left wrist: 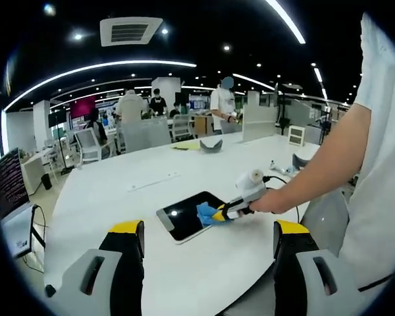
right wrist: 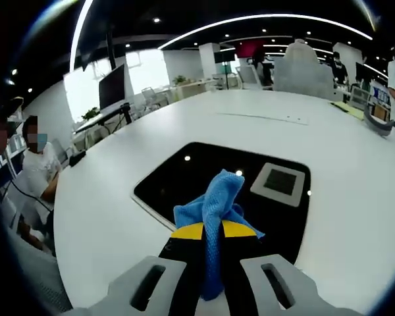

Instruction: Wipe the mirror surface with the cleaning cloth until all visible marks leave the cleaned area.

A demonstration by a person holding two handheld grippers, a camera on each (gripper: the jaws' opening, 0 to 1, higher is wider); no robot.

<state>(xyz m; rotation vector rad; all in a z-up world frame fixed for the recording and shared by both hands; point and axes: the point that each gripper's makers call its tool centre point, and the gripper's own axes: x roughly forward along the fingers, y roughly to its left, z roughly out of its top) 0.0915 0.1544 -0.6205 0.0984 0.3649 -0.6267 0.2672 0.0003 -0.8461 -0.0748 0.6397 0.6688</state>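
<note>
While the mirror (right wrist: 204, 178) lies flat on the white surface (right wrist: 105, 217), a dark glossy rectangle reflecting ceiling lights, the blue cleaning cloth (right wrist: 214, 210) rests bunched on its near edge. In the right gripper view, the right gripper (right wrist: 213, 232) has its yellow-tipped fingers (right wrist: 184, 232) clenched on the cloth, which runs down between them and fans out above them onto the glass. In the left gripper view the mirror (left wrist: 184, 214) sits mid-surface, with the cloth (left wrist: 206, 214) on its right corner, held there by the right gripper (left wrist: 222, 212) in a person's hand (left wrist: 270, 201).

Nearer in that view, the left gripper (left wrist: 209, 240) hovers above the surface (left wrist: 118, 191), well apart from the mirror; its fingers (left wrist: 126, 243) stand wide and released, holding nothing.

Farther off, a grey curved object (left wrist: 211, 145) lies on the far part of the surface. Beyond it stand office chairs (left wrist: 85, 141) and several people (left wrist: 222, 102). A seated person (right wrist: 36, 174) is at the left in the right gripper view.
</note>
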